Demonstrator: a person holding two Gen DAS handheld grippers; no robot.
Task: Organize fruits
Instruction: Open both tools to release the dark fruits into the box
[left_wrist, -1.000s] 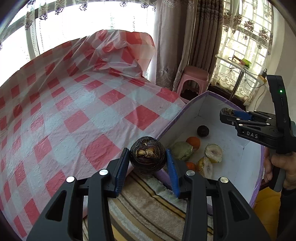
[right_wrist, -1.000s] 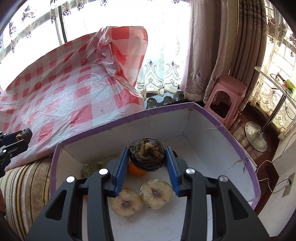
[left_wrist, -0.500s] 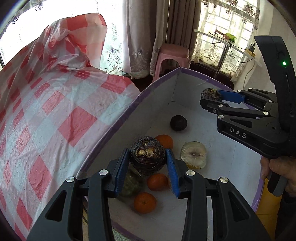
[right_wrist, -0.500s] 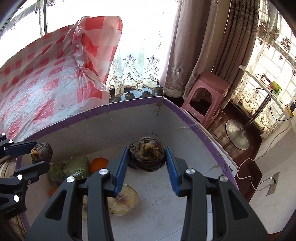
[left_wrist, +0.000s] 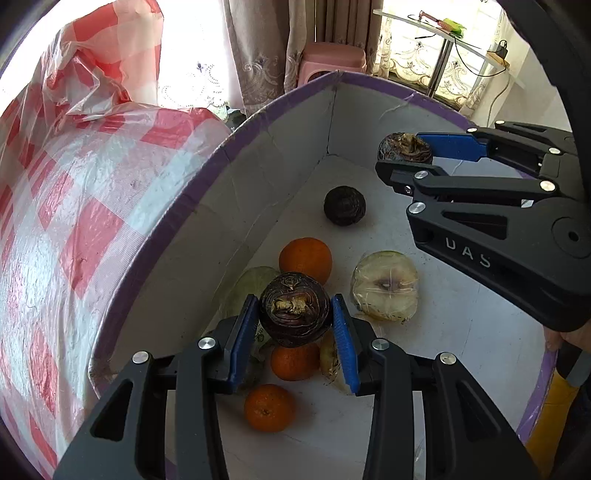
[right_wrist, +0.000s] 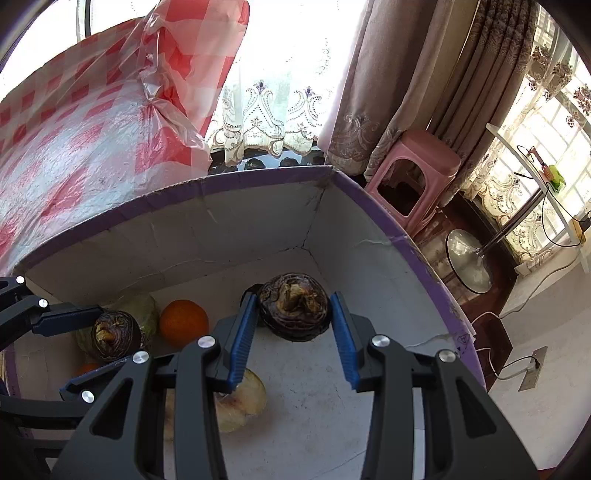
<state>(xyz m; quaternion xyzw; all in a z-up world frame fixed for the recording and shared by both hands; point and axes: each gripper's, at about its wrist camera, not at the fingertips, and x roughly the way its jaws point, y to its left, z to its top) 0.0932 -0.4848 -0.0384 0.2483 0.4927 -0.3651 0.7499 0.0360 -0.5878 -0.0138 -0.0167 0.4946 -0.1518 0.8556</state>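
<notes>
A white box with a purple rim (left_wrist: 207, 173) (right_wrist: 258, 173) holds several fruits. My left gripper (left_wrist: 294, 312) is shut on a dark purple round fruit (left_wrist: 294, 308) and holds it inside the box above two oranges (left_wrist: 294, 362) and a green fruit (left_wrist: 251, 284). My right gripper (right_wrist: 293, 306) is shut on a second dark purple fruit (right_wrist: 293, 304) over the box's far corner; it shows in the left wrist view (left_wrist: 404, 147). A third dark fruit (left_wrist: 344, 205), an orange (left_wrist: 305, 258) and a cut pale fruit half (left_wrist: 385, 290) lie on the box floor.
A red and white checked plastic sheet (left_wrist: 74, 206) covers the surface left of the box. A pink stool (right_wrist: 413, 173), curtains (right_wrist: 424, 74) and a glass side table (right_wrist: 532, 162) stand beyond the box. Another cut fruit half (right_wrist: 243, 402) lies under the right gripper.
Both grippers have moved farther over and down into the box, each still holding its dark fruit. The left one came from the checked sheet side across the rim.
</notes>
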